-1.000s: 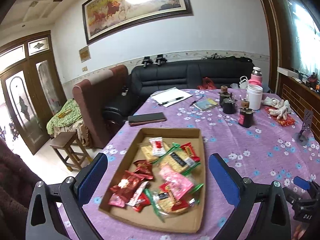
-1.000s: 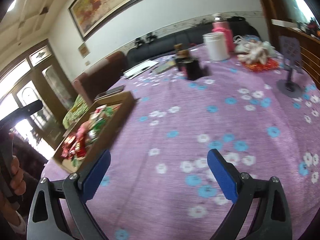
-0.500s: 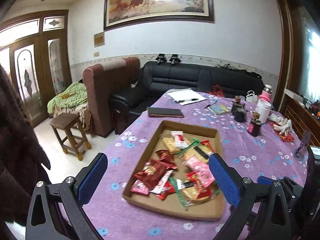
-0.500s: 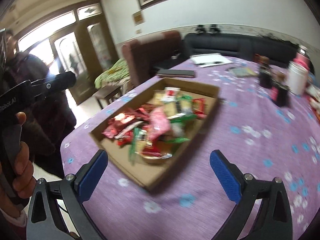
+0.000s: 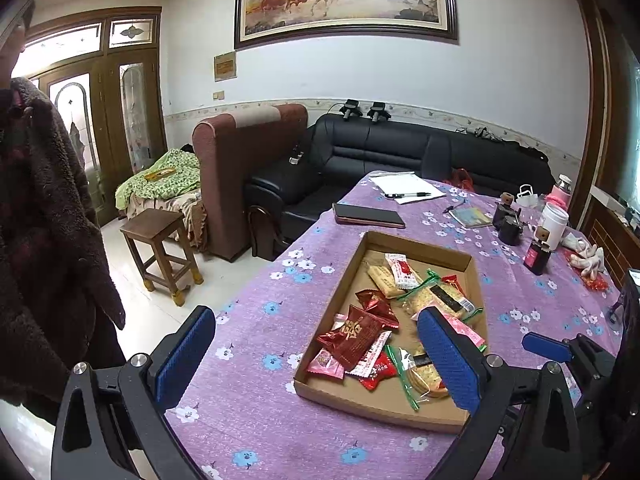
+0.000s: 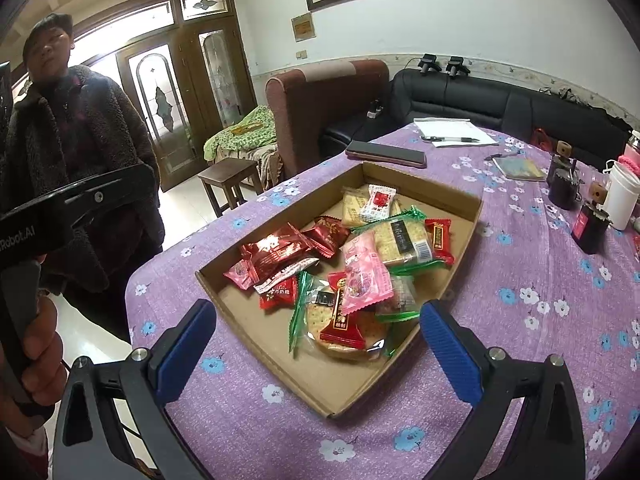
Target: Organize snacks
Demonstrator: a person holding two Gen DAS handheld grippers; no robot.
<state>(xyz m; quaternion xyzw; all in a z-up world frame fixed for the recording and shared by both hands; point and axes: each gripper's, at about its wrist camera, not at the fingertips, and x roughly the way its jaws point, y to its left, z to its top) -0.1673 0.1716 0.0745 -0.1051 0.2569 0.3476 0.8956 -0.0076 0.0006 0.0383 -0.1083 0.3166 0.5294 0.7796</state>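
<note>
Hidden bits first: in the left wrist view the near right corner of the cardboard tray (image 5: 400, 408) sits behind the left gripper's (image 5: 316, 350) right finger, and the lower snacks there are partly covered. Right gripper (image 5: 546, 346) shows only as a blue pad at that view's right edge. In the right wrist view the left-hand tool is cut off at the frame's left, with a hand (image 6: 38, 356) around its grip. Wrapper print is too small to read.

Around: purple flowered tablecloth (image 6: 520, 320), dark flat case (image 6: 386, 153) just beyond the tray's far end, paper with a pen (image 6: 454, 138), dark jars (image 6: 590, 228) and a white cup (image 6: 622, 196) well off to the right. Wooden stool (image 5: 160, 248) and black sofa (image 5: 400, 156) behind the table.

Snacks (image 6: 352, 256) lie piled in the tray (image 6: 256, 312), red, pink and green-edged packets overlapping.

Both claws spread wide, nothing between the pads. Right gripper (image 6: 318, 346) hangs over the tray's near corner, touching nothing; left one straddles the tray's near left edge from above.
</note>
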